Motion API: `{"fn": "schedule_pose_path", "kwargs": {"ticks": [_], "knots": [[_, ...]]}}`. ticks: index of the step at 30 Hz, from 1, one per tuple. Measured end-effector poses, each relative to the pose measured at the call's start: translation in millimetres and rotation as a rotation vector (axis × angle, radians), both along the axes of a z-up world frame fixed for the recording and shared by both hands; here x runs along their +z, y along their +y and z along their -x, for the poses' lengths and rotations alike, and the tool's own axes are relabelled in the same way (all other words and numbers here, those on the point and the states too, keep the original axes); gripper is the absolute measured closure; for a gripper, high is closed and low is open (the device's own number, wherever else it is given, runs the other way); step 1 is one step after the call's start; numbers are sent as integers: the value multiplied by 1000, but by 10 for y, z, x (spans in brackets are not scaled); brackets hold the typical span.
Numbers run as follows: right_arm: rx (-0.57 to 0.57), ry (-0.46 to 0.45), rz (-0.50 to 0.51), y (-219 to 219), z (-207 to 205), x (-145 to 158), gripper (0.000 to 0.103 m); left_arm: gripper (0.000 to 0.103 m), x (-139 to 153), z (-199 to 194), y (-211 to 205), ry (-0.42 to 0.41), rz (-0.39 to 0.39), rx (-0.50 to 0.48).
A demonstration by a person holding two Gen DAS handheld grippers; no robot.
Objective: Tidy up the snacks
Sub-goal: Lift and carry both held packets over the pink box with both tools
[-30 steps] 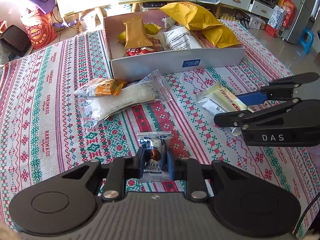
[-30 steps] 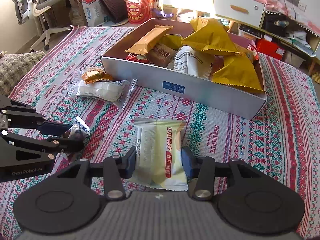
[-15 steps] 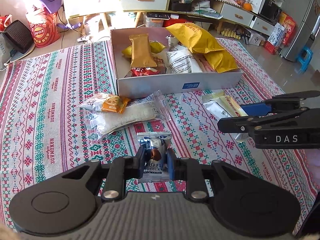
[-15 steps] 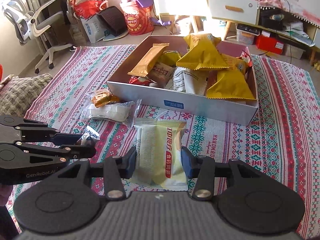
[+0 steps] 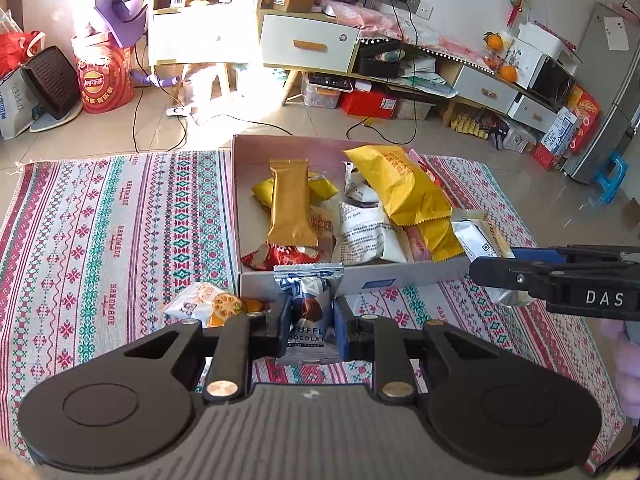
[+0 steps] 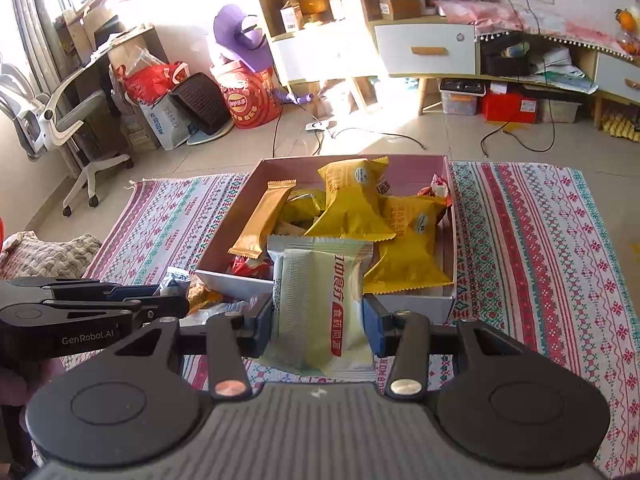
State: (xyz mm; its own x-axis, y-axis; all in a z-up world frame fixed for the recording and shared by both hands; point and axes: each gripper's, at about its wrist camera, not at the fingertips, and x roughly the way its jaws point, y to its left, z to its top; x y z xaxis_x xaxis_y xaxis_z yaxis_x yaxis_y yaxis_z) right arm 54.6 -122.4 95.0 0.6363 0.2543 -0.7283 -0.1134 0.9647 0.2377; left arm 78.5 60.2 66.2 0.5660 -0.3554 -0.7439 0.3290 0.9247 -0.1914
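My left gripper [image 5: 308, 322] is shut on a small blue truffle chocolate packet [image 5: 308, 300], held above the cloth just in front of the white snack box [image 5: 400, 276]. My right gripper [image 6: 318, 322] is shut on a pale green and cream snack packet [image 6: 320, 304], held above the box's near wall [image 6: 412, 304]. The box holds several snacks: a gold bar [image 5: 289, 204], yellow bags [image 6: 352, 204] and a white packet [image 5: 362, 232]. The right gripper also shows in the left wrist view [image 5: 560, 276], and the left gripper in the right wrist view [image 6: 80, 312].
An orange and white snack packet [image 5: 204, 304] lies on the patterned cloth [image 5: 100, 220] left of the box front. Beyond the cloth are floor cables, a red chips bag [image 5: 106, 84], white drawers [image 5: 308, 44] and an office chair [image 6: 60, 120].
Both grippers have lifted their packets off the cloth and moved up toward the box. The views now look higher into the room.
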Motion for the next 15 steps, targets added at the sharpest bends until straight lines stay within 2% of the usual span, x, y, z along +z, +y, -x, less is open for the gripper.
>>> {"fn": "schedule_pose_path", "kwargs": {"ticks": [7,15], "knots": [[-84,-46,27,-267,-408,77,61,76,83,-451,-197,-6,45,10],[-140,-4,8,-450,-907,-94,61,76,-26,-929,-524,5,60,17]]}}
